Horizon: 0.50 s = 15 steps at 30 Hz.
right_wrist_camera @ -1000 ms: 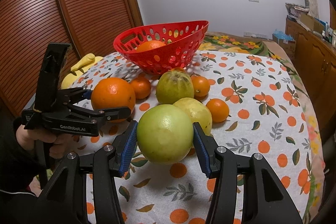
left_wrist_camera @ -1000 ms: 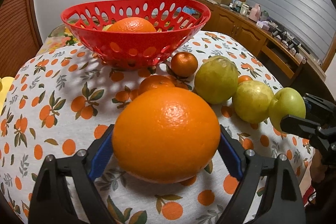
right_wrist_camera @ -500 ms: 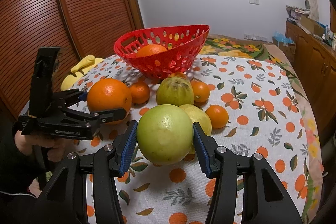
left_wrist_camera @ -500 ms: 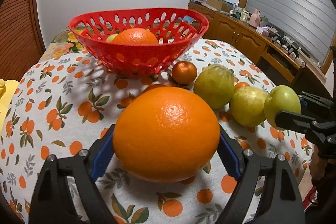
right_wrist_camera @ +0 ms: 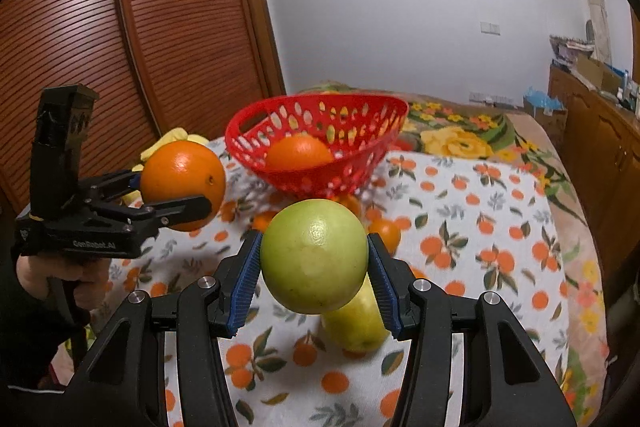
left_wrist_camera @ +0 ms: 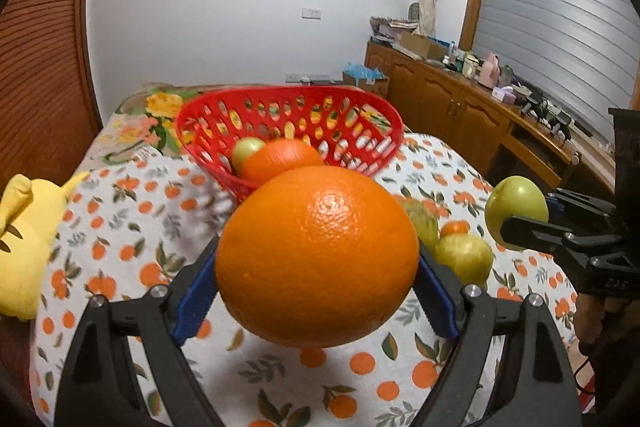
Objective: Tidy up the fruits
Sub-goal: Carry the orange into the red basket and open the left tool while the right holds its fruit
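- Above the near edge of the table, the left gripper (left_wrist_camera: 316, 291) pinches a big orange (left_wrist_camera: 317, 263) by its widest part, blue pads pressed on either flank, so the round fruit cannot roll out; it hangs clear of the cloth.
- Beside it, toward the table's right edge, the right gripper (right_wrist_camera: 314, 285) clamps a green apple (right_wrist_camera: 314, 255) the same way, fingers closed on its sides, also off the surface.
- Both fruits are held high and aimed at the red basket (right_wrist_camera: 360, 163) near the far edge, probably so they can pass over its rim and drop in.
- Inside the basket lie another orange (right_wrist_camera: 298, 151) and a small green fruit (left_wrist_camera: 246, 151), so the sorting looks partly done.
- On the tablecloth (right_wrist_camera: 500, 219) between grippers and basket, a yellow-green fruit (right_wrist_camera: 354, 327) and a small tangerine (right_wrist_camera: 386, 233) wait their turn.
- At the left edge sits a yellow plush toy (left_wrist_camera: 24, 235), apart from the fruit.
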### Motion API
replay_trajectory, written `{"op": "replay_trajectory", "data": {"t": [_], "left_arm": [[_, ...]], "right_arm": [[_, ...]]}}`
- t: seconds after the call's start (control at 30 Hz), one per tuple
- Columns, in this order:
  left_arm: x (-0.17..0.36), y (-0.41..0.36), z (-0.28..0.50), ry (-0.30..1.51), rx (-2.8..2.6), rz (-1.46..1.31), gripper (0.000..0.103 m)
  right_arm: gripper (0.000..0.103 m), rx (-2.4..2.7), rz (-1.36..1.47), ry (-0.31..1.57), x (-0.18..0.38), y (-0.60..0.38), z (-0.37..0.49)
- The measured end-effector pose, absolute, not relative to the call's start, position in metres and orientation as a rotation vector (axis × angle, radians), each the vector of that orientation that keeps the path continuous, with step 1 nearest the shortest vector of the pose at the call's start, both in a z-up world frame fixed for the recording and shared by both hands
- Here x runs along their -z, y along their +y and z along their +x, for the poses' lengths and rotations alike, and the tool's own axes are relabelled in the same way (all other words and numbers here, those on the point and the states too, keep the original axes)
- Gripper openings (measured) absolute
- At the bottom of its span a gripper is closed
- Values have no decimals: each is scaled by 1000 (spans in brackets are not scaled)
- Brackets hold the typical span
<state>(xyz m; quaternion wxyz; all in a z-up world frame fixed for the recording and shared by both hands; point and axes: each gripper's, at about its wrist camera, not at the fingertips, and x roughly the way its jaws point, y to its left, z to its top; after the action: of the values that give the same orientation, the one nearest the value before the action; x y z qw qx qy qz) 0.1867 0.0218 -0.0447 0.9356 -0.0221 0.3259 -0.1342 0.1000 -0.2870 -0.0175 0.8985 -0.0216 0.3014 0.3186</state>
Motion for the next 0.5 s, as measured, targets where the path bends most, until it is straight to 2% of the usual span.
{"op": "replay_trajectory", "data": {"t": [0.5], "left_arm": [[17, 34, 240, 644, 263, -18, 87]], "right_arm": [[53, -686, -45, 573, -11, -268, 152]]}}
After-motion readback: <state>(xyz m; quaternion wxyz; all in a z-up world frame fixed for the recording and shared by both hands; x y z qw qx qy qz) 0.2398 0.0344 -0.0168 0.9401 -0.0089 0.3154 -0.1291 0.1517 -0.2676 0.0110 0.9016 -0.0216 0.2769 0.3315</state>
